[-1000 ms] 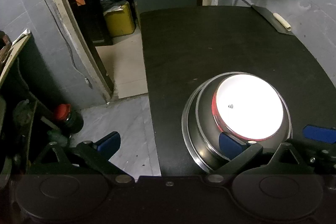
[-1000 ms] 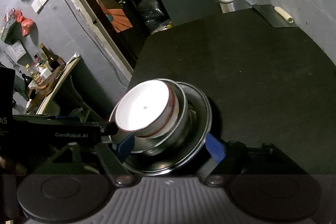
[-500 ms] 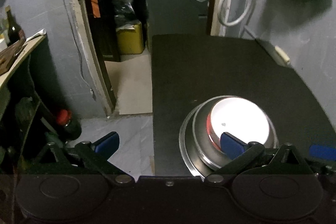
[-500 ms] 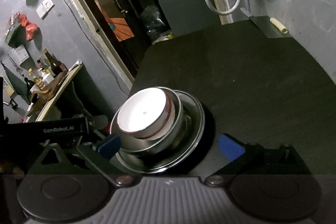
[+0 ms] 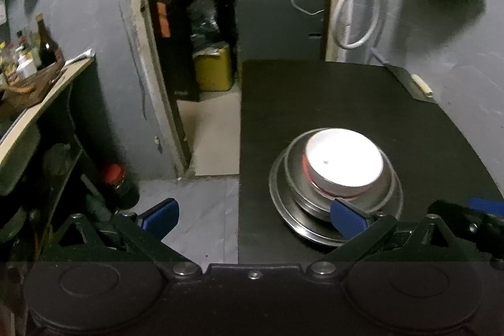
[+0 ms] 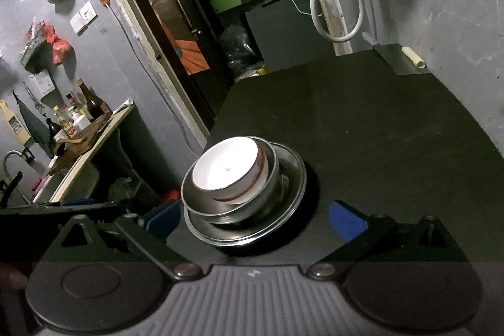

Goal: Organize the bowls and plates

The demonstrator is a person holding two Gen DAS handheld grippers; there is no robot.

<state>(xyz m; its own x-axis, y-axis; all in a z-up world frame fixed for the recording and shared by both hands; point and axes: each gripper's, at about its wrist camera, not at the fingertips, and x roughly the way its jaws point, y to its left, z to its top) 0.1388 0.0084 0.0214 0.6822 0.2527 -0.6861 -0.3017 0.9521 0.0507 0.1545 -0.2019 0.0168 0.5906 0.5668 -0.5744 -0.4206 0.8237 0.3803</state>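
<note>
A white bowl with a red outer band (image 5: pixel 344 163) sits nested in a steel bowl (image 5: pixel 382 198), which stands on a steel plate (image 5: pixel 280 200) near the front left corner of the black table (image 5: pixel 330 93). The stack also shows in the right wrist view: white bowl (image 6: pixel 227 167), steel bowl (image 6: pixel 233 205), plate (image 6: pixel 293 178). My left gripper (image 5: pixel 253 214) is open and empty, held above and in front of the stack, its right fingertip (image 5: pixel 348 218) overlapping the plate's near rim in the image. My right gripper (image 6: pixel 255 218) is open and empty, apart from the stack.
The table's left edge drops to a tiled floor (image 5: pixel 195 210). A counter with bottles (image 6: pixel 82 122) stands at the left. A doorway with a yellow canister (image 5: pixel 212 68) lies beyond. A metal tray with a pale stick (image 6: pixel 406 59) lies at the table's far right by the wall.
Both grippers have pulled back and risen away from the stack, which now looks smaller and farther. The stack has stayed in place. Both grippers stay open.
</note>
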